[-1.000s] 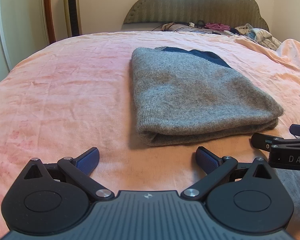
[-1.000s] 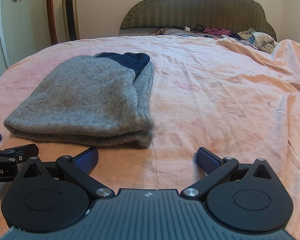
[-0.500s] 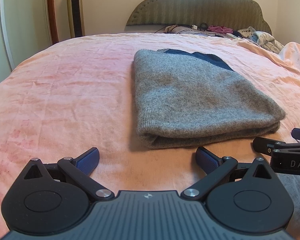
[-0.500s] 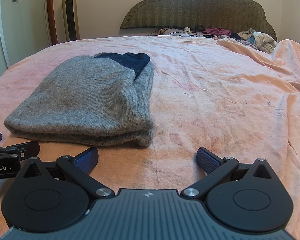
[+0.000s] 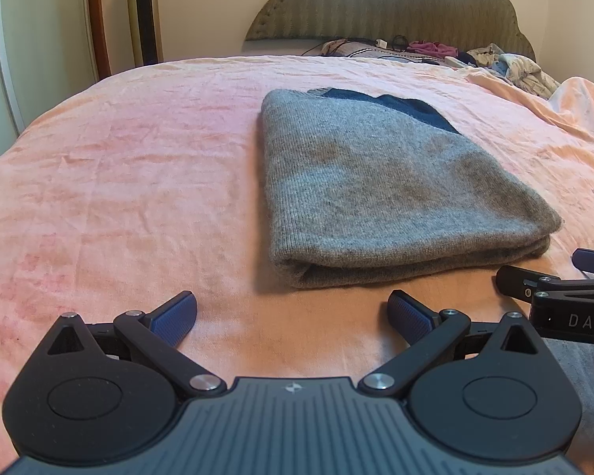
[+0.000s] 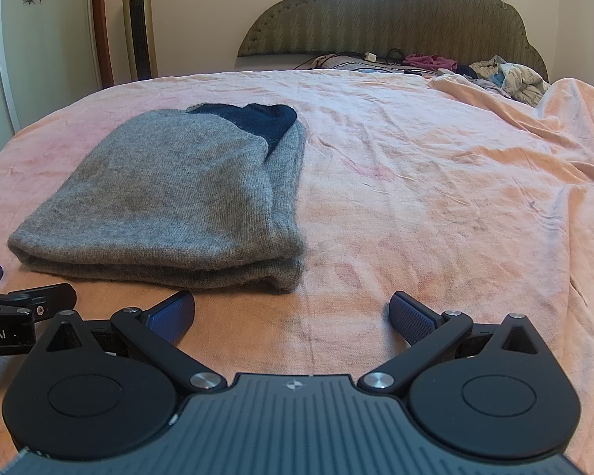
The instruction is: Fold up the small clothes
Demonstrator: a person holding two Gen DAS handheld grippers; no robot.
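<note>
Grey sweater (image 5: 384, 194) lies folded at 12 o'clock; both grippers (image 5: 292, 310) (image 6: 292, 310) are held wide, empty. Layers could be dragged apart if snagged.

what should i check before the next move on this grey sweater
1. Left gripper open and empty: ok.
2. Right gripper open and empty: ok.
3. Grey sweater lies folded flat on the pink bedspread: ok.
4. Edges aligned: not ok, a navy part sticks out at the far end and the right-side layers sit staggered.
5. Grippers clear of the sweater: ok, both sit short of its near edge.
6. Fold finished underneath: cannot tell.
</note>
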